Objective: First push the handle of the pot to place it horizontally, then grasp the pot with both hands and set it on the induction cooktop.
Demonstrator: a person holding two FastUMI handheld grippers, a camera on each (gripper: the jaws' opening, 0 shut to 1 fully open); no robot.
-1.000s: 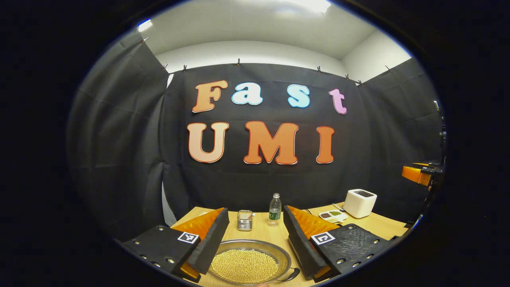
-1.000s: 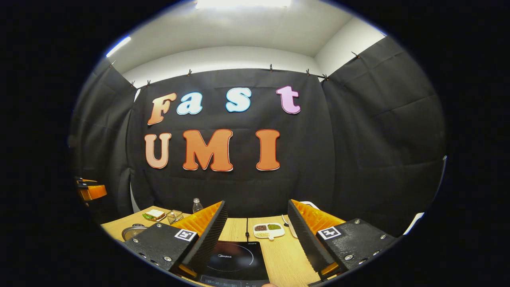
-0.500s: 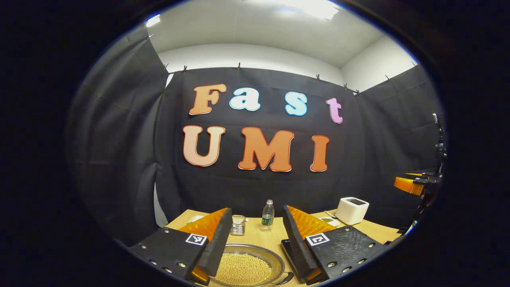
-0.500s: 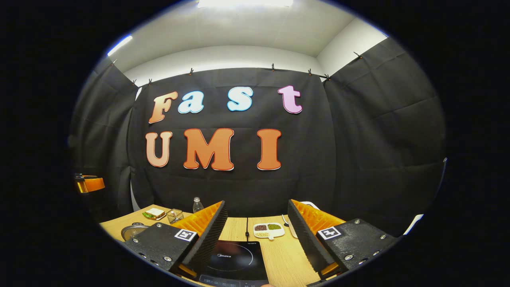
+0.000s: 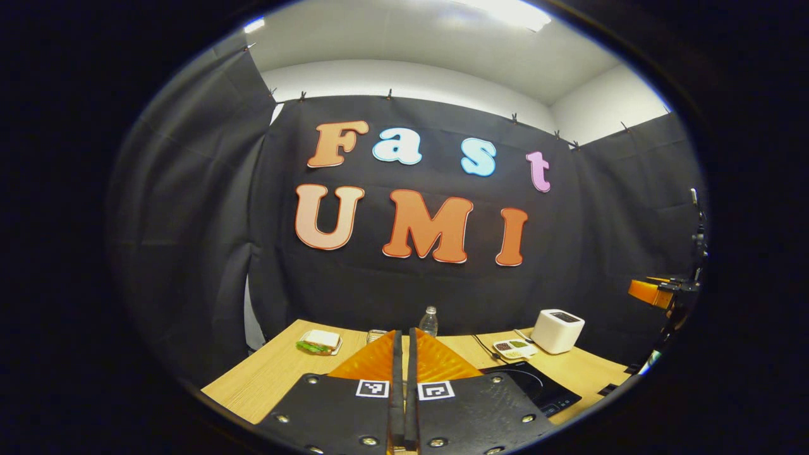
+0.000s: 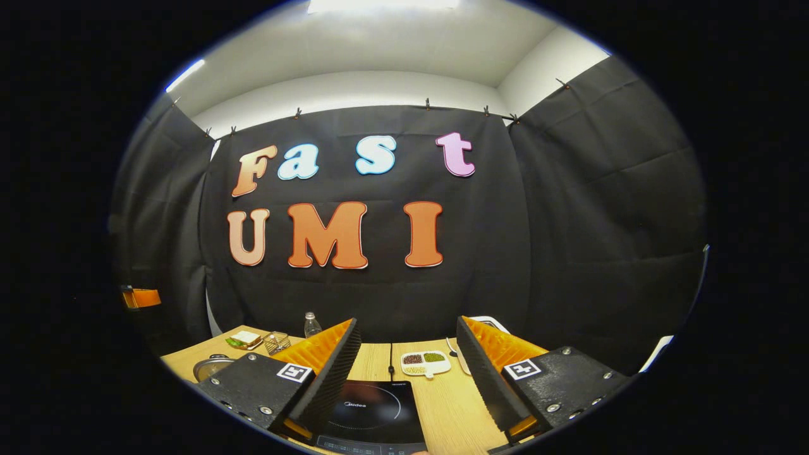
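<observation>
At the near edge of the surface (image 5: 265, 373), my left tongs (image 5: 402, 344) are pressed together with nothing between them. My right tongs (image 6: 407, 328) stand wide and hold nothing, hanging over the cooktop (image 6: 373, 409), which lies flat between the fingers.

The pot (image 6: 212, 365) sits on the surface to the left of the cooktop, near it but apart. I see only a strip of its grey metal rim past my right tongs' left finger. Its handle and its inside are hidden.

I judge the pot stiff and smooth, so slippery under the tongs. I cannot tell its weight, since what it holds is hidden. A closed pair of tongs suits nudging the handle round. For the lift I would pinch the rim or handles on opposite sides and keep it level.

Farther off stand a bottle (image 5: 429, 321), a sandwich (image 5: 319, 341), a small wire basket (image 6: 276, 342), a divided dish (image 6: 425, 362) and a white box-shaped appliance (image 5: 557, 330).

As for writing, a small word is printed on the cooktop's glass, which I leave unread. Each finger block carries a square black-and-white marker, not words.
</observation>
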